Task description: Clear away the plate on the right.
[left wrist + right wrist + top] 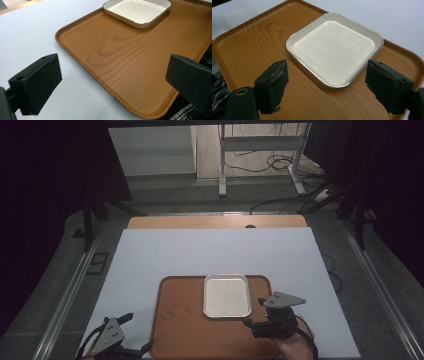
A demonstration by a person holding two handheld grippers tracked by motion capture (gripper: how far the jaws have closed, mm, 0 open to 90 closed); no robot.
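A square white dish with a thin silver rim (227, 295) sits flat on the far right part of a brown wooden tray with rounded corners (180, 325), and the tray lies on a big white table top (210, 252). The right gripper (254, 312) hangs just beside the near right corner of the dish, over the tray, and its 2 black jaws stand wide apart with nothing between them. In the right gripper view the dish (334, 48) lies just past the fingertips (274, 82), not touching them, and its near corner points into the gap. It looks like the step in hand is to line up with the dish, either to grab it or just after setting it down; I cannot tell which. To pick it up, the next move would be to push forward and down so that 1 jaw slides under the rim, then squeeze. The left gripper (137, 332) waits at the near left corner of the tray, with jaws wide and empty, and the dish (137, 11) is well away from it.
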